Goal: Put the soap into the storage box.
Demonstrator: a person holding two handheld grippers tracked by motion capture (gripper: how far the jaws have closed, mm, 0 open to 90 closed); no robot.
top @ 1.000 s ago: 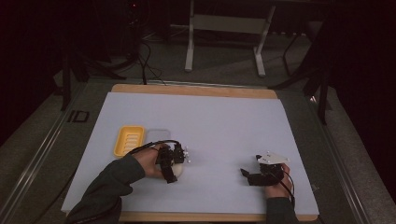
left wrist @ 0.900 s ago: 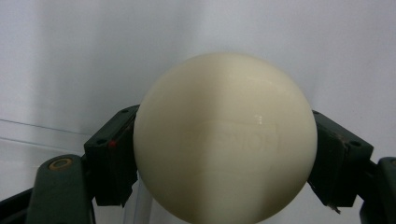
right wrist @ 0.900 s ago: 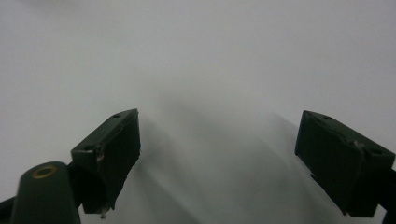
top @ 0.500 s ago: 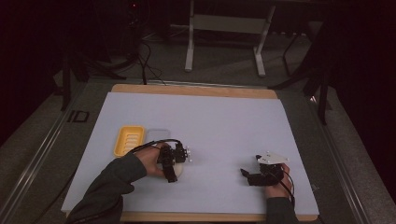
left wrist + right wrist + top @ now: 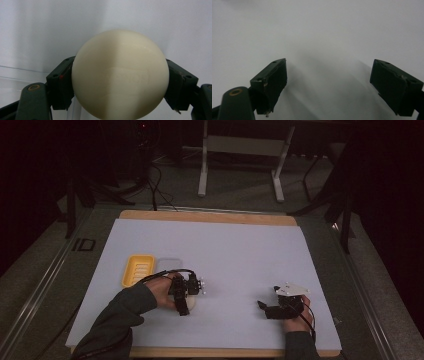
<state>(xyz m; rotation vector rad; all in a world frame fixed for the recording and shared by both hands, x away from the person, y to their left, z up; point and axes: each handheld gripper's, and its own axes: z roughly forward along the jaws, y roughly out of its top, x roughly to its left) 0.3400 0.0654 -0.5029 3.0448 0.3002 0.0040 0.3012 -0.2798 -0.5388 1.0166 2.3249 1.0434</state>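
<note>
riding close, left gripper (image 5: 120,82) clamps cream soap bar (image 5: 120,75).

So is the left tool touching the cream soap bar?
Touching. The left gripper view shows the left tool with both pads pressed against the cream soap bar.

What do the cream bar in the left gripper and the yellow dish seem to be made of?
Cream bar: probably soap, smooth and matte, with a faint pressed stamp and rounded edges. Yellow dish: likely moulded plastic, slightly glossy, with a ribbed floor and raised rim.
</note>
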